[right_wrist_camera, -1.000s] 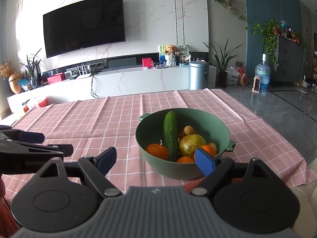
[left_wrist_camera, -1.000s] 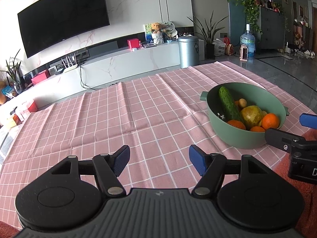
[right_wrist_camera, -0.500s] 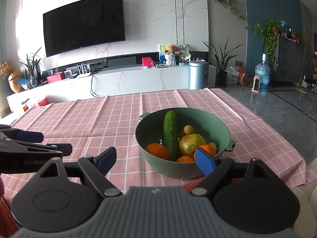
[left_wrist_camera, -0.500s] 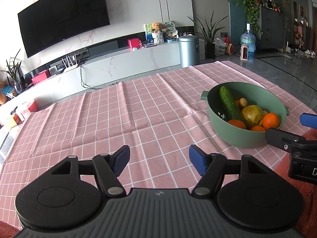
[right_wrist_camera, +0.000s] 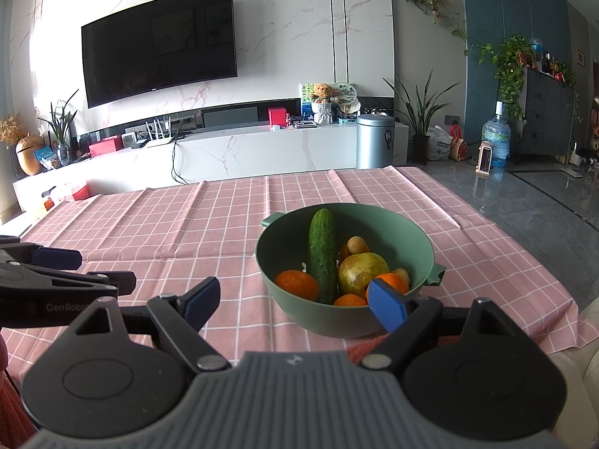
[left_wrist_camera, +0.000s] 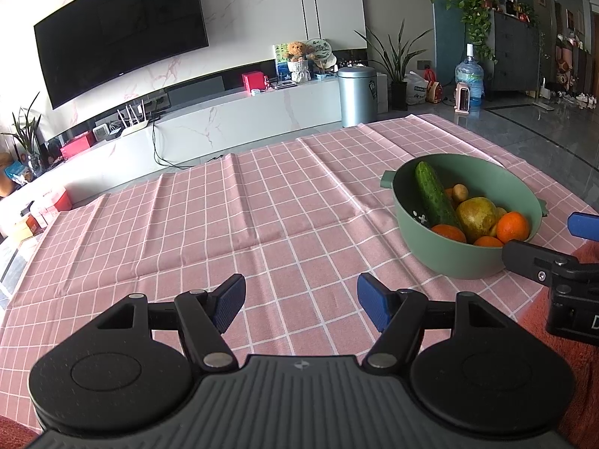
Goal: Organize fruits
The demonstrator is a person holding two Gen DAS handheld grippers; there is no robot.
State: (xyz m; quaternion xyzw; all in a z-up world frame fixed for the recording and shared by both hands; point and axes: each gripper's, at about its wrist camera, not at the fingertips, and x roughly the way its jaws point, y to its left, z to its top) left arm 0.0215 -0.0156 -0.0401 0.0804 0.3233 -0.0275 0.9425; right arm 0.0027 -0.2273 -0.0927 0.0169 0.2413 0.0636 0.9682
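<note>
Both your left gripper (left_wrist_camera: 301,301) and right gripper (right_wrist_camera: 294,301) stand empty, jaws wide. Risk: nudging the cucumber (right_wrist_camera: 321,252) could tip it from the bowl (right_wrist_camera: 299,310), scattering oranges.

Green bowl (right_wrist_camera: 419,247) — pink-and-white checked tablecloth (right_wrist_camera: 187,232)

We read "GenRobo", cut off, on the left gripper (right_wrist_camera: 41,284); other labels are too small for us.

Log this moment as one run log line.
left gripper: open, empty | right gripper: open, empty | green bowl: cucumber, oranges, pear inside
</note>
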